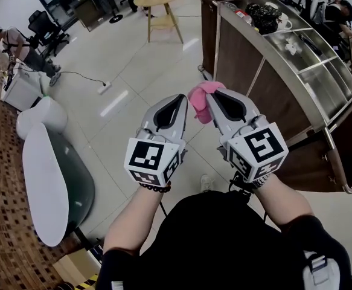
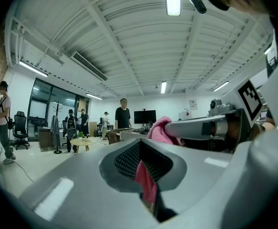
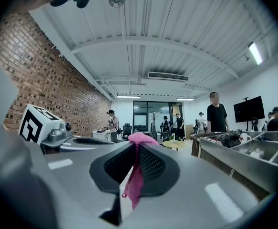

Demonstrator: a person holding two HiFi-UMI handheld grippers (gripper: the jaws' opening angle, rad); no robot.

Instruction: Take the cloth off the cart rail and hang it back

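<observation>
The pink cloth [image 1: 200,100] is bunched up in the air between the tips of my two grippers, left of the steel cart [image 1: 271,71]. My right gripper [image 1: 217,99] is shut on the cloth [image 3: 138,171], and a strip of it hangs down between the jaws. In the left gripper view, my left gripper [image 1: 177,103] is shut with a pink strip of cloth [image 2: 147,182] in the slit between its jaws. That view also shows the bunched cloth at the right gripper's tip. The cart's tubular rail [image 1: 340,167] curves round the near corner, apart from both grippers.
The cart's top trays hold a dark bundle [image 1: 265,16] and small items. A round wooden table [image 1: 158,0] stands far ahead. A white oval table [image 1: 43,183] sits at my left. A power strip [image 1: 104,87] and cable lie on the floor. Several people stand about the room.
</observation>
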